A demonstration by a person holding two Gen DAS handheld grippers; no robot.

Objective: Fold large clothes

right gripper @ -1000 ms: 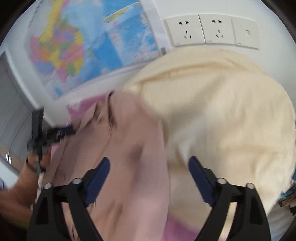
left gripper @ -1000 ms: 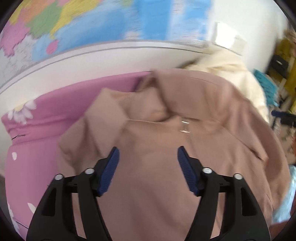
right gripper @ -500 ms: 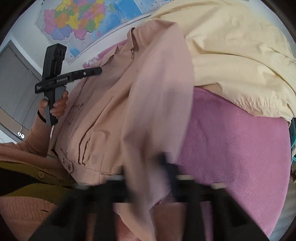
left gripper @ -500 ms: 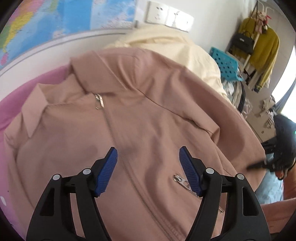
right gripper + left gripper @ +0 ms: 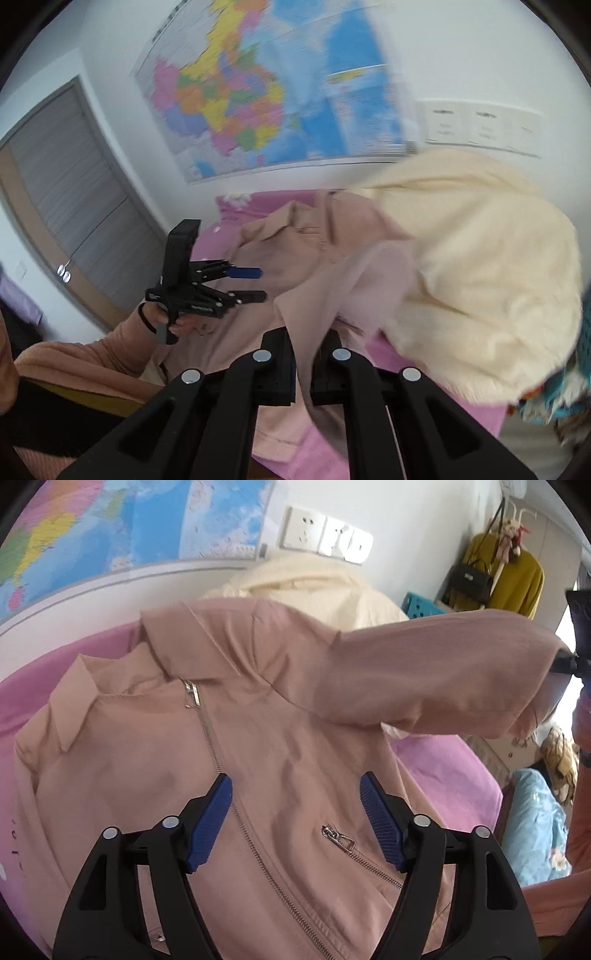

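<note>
A pink jacket (image 5: 229, 738) lies front up on a purple bedspread (image 5: 443, 768), its collar toward the wall map (image 5: 110, 524). The right gripper (image 5: 303, 373) is clamped on the jacket's sleeve (image 5: 424, 675), which is lifted off the bedspread. The left gripper (image 5: 295, 819) hangs over the jacket's zipper (image 5: 218, 760) with its jaws spread, gripping nothing. A cream garment (image 5: 480, 266) lies beside the jacket, below the wall sockets (image 5: 480, 125).

Sleeve cuff (image 5: 295, 369) hidden between tongs
</note>
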